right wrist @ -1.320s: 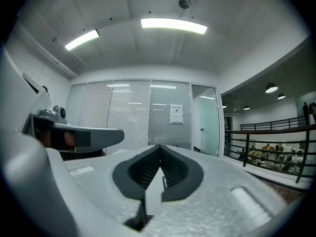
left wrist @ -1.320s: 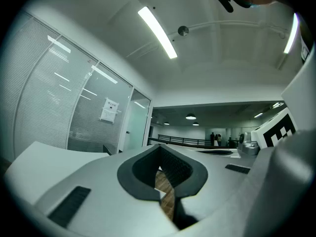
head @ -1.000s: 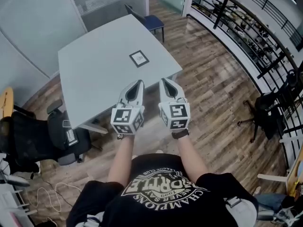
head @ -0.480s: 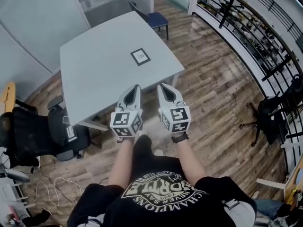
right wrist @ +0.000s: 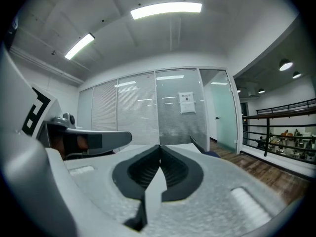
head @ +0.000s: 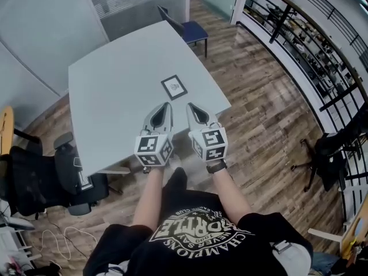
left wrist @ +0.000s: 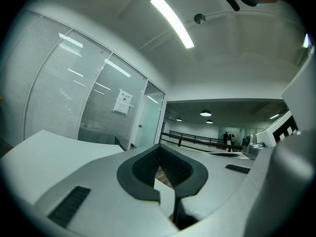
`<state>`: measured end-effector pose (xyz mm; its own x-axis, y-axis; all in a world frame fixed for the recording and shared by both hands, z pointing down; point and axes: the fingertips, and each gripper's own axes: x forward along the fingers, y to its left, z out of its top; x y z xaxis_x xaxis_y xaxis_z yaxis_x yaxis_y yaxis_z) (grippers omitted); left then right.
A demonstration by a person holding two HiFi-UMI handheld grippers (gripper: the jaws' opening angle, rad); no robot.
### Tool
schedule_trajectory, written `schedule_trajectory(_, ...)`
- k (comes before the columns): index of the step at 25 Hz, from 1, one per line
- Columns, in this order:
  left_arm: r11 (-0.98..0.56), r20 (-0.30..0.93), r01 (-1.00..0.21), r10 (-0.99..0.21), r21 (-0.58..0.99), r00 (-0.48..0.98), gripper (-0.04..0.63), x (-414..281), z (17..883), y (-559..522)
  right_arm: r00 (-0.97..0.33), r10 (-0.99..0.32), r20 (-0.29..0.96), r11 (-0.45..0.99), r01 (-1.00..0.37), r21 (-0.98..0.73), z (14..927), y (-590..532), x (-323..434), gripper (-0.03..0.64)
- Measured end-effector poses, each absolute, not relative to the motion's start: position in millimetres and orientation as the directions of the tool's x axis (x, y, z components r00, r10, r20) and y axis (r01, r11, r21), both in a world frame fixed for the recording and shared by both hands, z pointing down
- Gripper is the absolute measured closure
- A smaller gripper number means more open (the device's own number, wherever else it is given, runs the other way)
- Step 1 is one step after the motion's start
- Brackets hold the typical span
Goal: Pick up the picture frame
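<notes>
A small dark-framed picture frame [head: 174, 87] lies flat on the grey table [head: 109, 91], toward its near right corner. Both grippers hover side by side over the table's near edge, short of the frame. The left gripper [head: 167, 104] is shut with nothing in it, its tip just below and left of the frame. My right gripper [head: 190, 106] is also shut and empty, its tip just below and right of the frame. In the left gripper view the jaws [left wrist: 159, 147] meet with nothing between them. The right gripper view shows the same closed jaws [right wrist: 159, 160]; the frame is hidden in both.
A blue chair [head: 187, 29] stands at the table's far corner. A black office chair [head: 52, 180] sits at the near left. Glass partition walls [head: 52, 22] run behind the table. A railing [head: 305, 33] and a black chair [head: 333, 148] are to the right on the wooden floor.
The person has stepped toward the table. Both shut grippers have moved forward together, from over the floor to over the table's near edge, closer to the picture frame.
</notes>
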<state>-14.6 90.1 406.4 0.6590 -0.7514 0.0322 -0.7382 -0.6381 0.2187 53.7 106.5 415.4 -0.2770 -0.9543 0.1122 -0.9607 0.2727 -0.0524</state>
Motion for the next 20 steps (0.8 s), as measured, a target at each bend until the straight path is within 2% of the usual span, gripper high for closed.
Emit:
schedule_trajectory(11, -0.616, 0.046, -0.748, -0.764, 0.249, 0.644, 0.591, -35.0, 408.1, -90.2, -0.296, -0.943, 0.153, 0.296, -0.955, -0.022, 410.3, -75.2, 36.4, 0.618)
schedule_trajectory(20, -0.608, 0.081, -0.734, -0.751, 0.303, 0.655, 0.589, -52.0, 429.1, -176.4, -0.295, -0.934, 0.201, 0.301, -0.954, -0.001, 422.4, -161.5, 20.1, 0.618)
